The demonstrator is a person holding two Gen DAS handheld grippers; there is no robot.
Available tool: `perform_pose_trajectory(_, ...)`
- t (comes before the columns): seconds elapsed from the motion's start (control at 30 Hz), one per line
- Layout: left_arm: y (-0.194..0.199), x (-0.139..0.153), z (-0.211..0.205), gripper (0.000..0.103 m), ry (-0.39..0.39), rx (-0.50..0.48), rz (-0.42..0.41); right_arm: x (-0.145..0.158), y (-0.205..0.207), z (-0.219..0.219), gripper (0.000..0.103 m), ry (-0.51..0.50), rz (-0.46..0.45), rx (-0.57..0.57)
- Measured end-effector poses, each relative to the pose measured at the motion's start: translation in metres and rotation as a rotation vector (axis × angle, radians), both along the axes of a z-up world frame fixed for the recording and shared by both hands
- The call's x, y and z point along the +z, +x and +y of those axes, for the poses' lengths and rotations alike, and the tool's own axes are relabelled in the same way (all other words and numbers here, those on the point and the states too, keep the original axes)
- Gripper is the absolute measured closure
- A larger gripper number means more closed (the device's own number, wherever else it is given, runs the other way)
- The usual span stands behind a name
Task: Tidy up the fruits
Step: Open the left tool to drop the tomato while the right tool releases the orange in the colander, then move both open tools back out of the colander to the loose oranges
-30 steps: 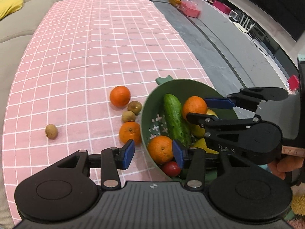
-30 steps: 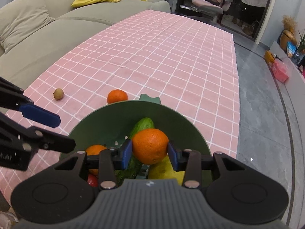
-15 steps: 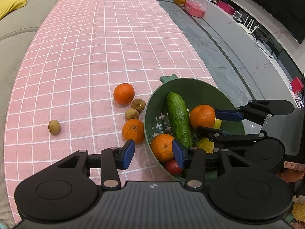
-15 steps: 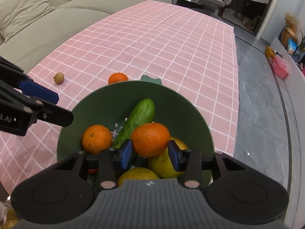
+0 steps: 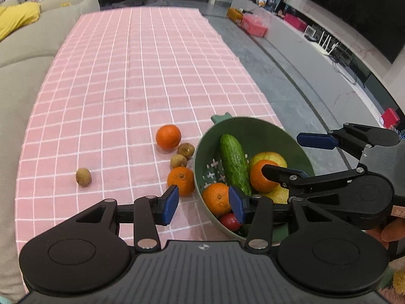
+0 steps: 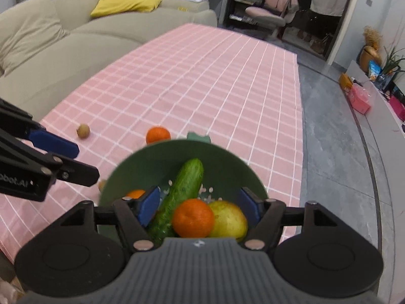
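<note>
My right gripper [image 6: 200,204] is nearest, poised over the green bowl [image 6: 217,157]; its jaws are opening, and the orange [image 6: 193,218] between them now lies free of both pads on the heap, against a pear [image 6: 229,219] and the cucumber [image 6: 182,190]. I judge this to be the release step for that orange, so this gripper next needs only to lift clear without knocking the pile. My left gripper [image 5: 203,204] hangs half open and empty over the bowl's near rim, with a second bowl orange [image 5: 216,198] and a tomato [image 5: 229,221] just beyond its right pad. Farther out on the pink checked tabletop [image 5: 141,88], two oranges remain, one [image 5: 181,180] touching the bowl's outside, one [image 5: 168,136] farther back, with two small brown fruits [image 5: 182,155] between them and a third [image 5: 83,176] well apart to the left. The left gripper's likely next pick is the near orange, which calls for a wider opening. The only legible writing is part of a word ending "bot.AI" on the left gripper's side, in the right wrist view.
</note>
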State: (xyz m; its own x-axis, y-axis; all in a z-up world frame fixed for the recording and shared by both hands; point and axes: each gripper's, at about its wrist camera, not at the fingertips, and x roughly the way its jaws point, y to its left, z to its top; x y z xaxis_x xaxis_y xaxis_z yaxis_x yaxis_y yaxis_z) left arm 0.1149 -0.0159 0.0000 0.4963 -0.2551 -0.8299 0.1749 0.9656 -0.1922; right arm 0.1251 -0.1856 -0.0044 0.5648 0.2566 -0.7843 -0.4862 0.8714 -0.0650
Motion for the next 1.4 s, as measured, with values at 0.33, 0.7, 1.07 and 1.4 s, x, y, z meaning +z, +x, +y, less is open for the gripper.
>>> perform_pose_trajectory(0.33, -0.019, 0.016, 0.024, 0.046, -0.025, 0.049, -0.08, 0.029, -0.021, 0.017, 0.028, 0.084, -0.027, 0.009)
perform_pose_trajectory(0.7, -0.013, -0.002, 0.063, 0.046, -0.091, 0.177, 0.008, 0.033, -0.017, 0.059, 0.028, 0.004, 0.031, 0.197)
perform_pose_trajectory(1.07, -0.004, -0.016, 0.095, 0.046, -0.194, 0.253, 0.024, 0.021, 0.014, 0.09, 0.035, -0.116, 0.076, 0.338)
perform_pose_trajectory(1.4, 0.008, -0.039, 0.084, 0.047, -0.189, 0.186, 0.014, 0.014, 0.051, 0.1, 0.054, -0.125, 0.147, 0.375)
